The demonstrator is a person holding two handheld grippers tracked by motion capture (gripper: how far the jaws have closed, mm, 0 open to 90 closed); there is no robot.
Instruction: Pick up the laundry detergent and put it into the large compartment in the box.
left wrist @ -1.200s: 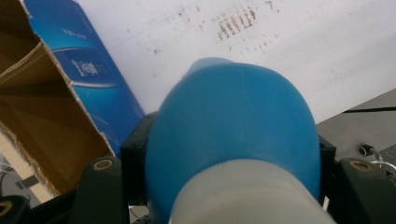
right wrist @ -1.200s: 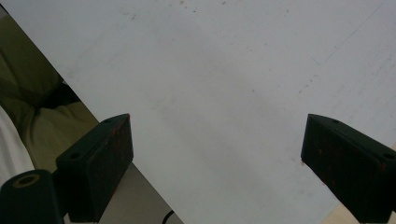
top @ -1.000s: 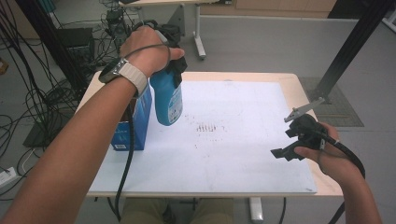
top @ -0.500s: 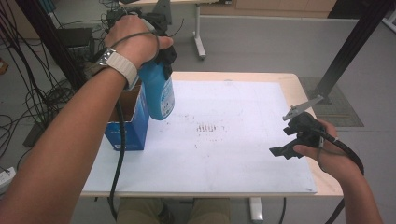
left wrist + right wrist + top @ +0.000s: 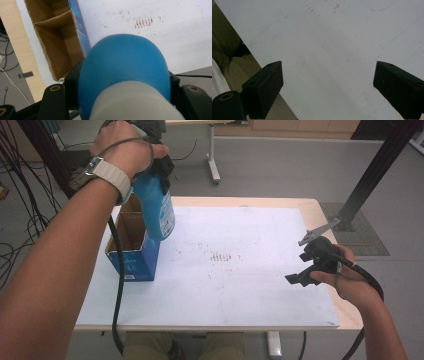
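Observation:
A blue bottle [image 5: 156, 207] hangs in the air above the open blue cardboard box [image 5: 131, 251] at the table's left. My left gripper [image 5: 161, 164] is shut on the bottle's upper part, with the hand over it. In the left gripper view the bottle's blue body [image 5: 125, 72] bulges between the jaws, and the box's brown inside [image 5: 55, 42] lies below to the left. My right gripper [image 5: 305, 272] hovers near the table's right edge, open, with nothing between its jaws. The right gripper view looks down on the white sheet [image 5: 332, 50] between the spread fingers [image 5: 265, 87].
The white sheet [image 5: 240, 275] covers most of the wooden table and has a small patch of reddish marks [image 5: 225, 256] at its centre. Cables [image 5: 22, 215] hang off to the left. A black post [image 5: 375, 170] stands at the right, beyond the table.
The left gripper has lifted the blue bottle up and toward the far side, above the box. The right gripper has barely moved.

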